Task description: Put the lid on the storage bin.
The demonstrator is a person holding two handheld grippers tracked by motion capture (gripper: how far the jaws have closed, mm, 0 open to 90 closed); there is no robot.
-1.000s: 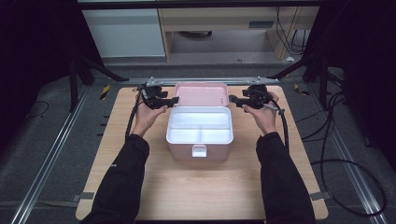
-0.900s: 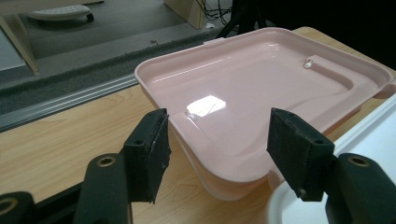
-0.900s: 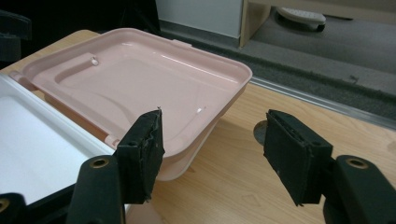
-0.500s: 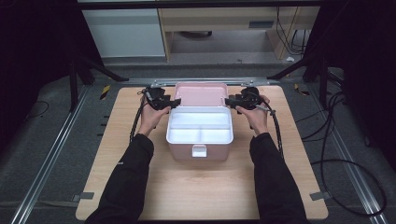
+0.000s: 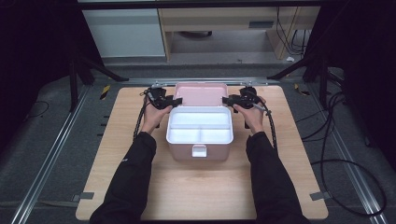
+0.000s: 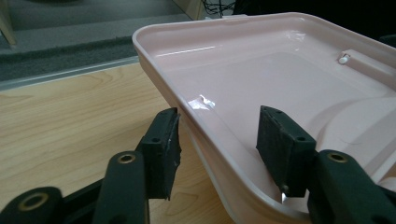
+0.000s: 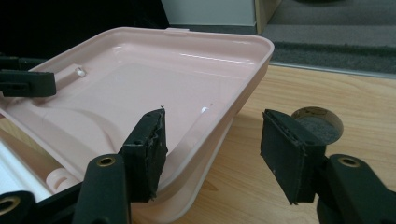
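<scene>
A pink box [image 5: 200, 150] stands mid-table with a white divided tray [image 5: 200, 126] in it. Its pink lid [image 5: 201, 94] lies open toward the back. My left gripper [image 5: 176, 101] is at the lid's left side. In the left gripper view the lid's rim [image 6: 187, 100] runs between the jaws of my left gripper [image 6: 217, 135], one pad outside and one inside; they have just been closing and a gap remains. My right gripper [image 5: 228, 100] straddles the lid's right edge. The lid [image 7: 154, 79] sits between the jaws of my right gripper [image 7: 212, 144], which stand apart from it.
The wooden table [image 5: 201, 191] has free room in front of and beside the box. A round capped hole [image 7: 317, 123] lies in the tabletop by the right gripper. Metal rails, cables [image 5: 336, 154] and cabinets surround the table.
Both hands have come inward and down to the lid's two sides. The jaws now stand around the lid's rims.
</scene>
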